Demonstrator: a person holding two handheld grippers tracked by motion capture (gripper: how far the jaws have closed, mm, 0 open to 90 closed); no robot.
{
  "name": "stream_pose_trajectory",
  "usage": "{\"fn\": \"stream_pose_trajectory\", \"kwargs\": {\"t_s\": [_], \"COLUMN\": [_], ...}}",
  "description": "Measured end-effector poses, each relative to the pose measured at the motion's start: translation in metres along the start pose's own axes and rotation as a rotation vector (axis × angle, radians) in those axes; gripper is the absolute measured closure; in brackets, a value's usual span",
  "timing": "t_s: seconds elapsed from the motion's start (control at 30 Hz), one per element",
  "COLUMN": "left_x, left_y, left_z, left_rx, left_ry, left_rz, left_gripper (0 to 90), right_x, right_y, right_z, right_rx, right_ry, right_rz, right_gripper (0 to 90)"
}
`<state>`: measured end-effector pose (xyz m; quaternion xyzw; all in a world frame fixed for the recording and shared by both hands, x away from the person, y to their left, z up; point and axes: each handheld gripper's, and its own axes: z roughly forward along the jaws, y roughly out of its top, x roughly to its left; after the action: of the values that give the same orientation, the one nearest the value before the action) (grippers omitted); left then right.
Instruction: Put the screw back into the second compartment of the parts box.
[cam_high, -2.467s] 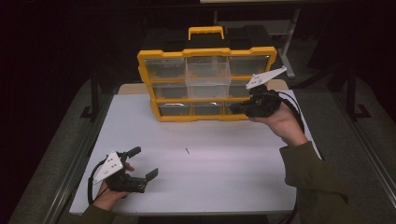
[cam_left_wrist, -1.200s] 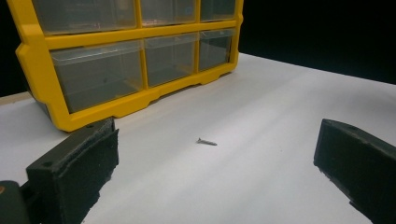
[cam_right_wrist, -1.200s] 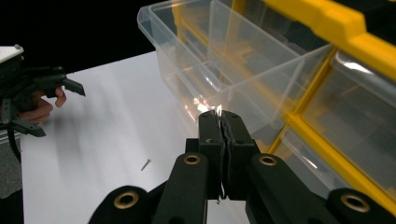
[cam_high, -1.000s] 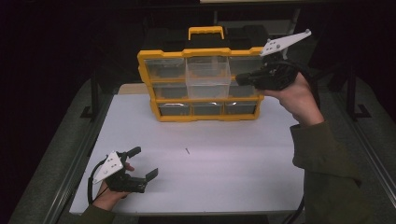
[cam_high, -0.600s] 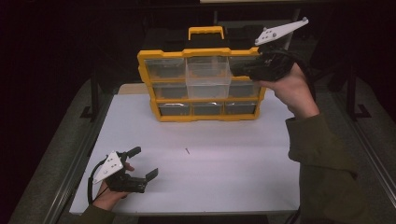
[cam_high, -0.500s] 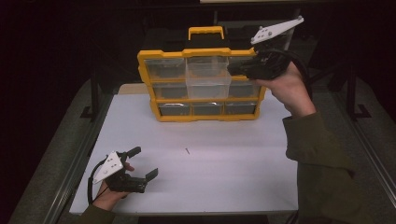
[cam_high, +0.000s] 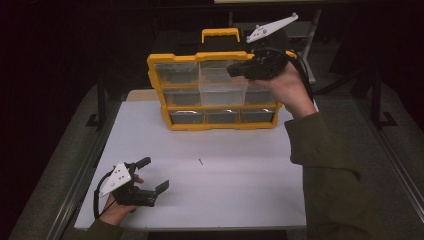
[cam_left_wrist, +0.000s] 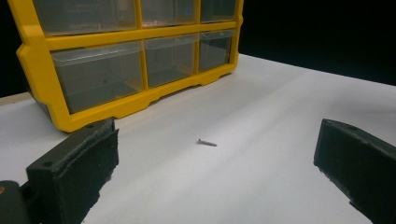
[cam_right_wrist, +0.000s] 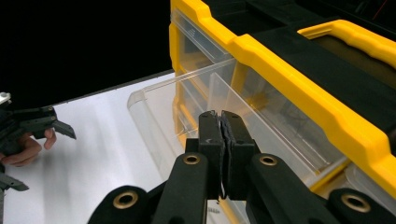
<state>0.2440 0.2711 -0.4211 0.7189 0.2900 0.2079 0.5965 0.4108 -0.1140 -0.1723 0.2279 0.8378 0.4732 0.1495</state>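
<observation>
From the high view, my right gripper (cam_high: 235, 70) hangs with jaws pressed together and empty in front of the upper row of the yellow organizer (cam_high: 170, 120), which stands upright at the far side of the white table (cam_high: 240, 195). One clear drawer (cam_high: 220, 85) in the middle column sticks out. My left gripper (cam_high: 152, 175) rests near the table's front left corner, jaws spread, nothing between them. A small screw (cam_high: 200, 161) lies alone mid-table.

In the left gripper view, the screw (cam_left_wrist: 206, 143) lies between my open jaws and the organizer (cam_left_wrist: 42, 70), well apart from both.

In the right gripper view, my closed jaws point over the pulled-out drawer (cam_right_wrist: 154, 121), beside the yellow frame (cam_right_wrist: 280, 65).
</observation>
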Motion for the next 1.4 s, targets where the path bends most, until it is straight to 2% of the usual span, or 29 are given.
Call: {"fn": "stream_pose_trajectory", "kwargs": {"t_s": [0.17,0.4,0.63,0.87,1.03,1.13,1.4], "left_x": [0.0,0.0,0.0,0.0,0.0,0.0,0.0], "left_y": [0.0,0.0,0.0,0.0,0.0,0.0,0.0], "left_z": [0.0,0.0,0.0,0.0,0.0,0.0,0.001], "left_rx": [0.0,0.001,-0.001,0.001,0.002,0.002,0.003], "left_ry": [0.0,-0.001,-0.001,-0.001,-0.001,-0.002,-0.001], "left_rz": [0.0,0.002,-0.001,0.002,0.001,0.001,0.009], "left_gripper": [0.0,0.0,0.0,0.0,0.0,0.0,0.0], "right_x": [-0.002,-0.005,-0.008,-0.007,-0.004,-0.002,0.0], "right_y": [0.005,0.008,0.006,0.006,0.004,0.002,-0.007], "right_z": [0.01,0.021,0.021,0.015,0.007,0.002,-0.008], "right_rx": [0.014,0.048,0.046,0.035,0.033,0.042,0.025], "right_ry": [0.001,-0.004,-0.002,-0.011,-0.009,-0.021,-0.037], "right_rz": [0.013,0.002,0.019,0.049,0.07,0.073,0.099], "right_gripper": [87.2,87.2,85.3,64.1,53.1,47.4,29.1]}}
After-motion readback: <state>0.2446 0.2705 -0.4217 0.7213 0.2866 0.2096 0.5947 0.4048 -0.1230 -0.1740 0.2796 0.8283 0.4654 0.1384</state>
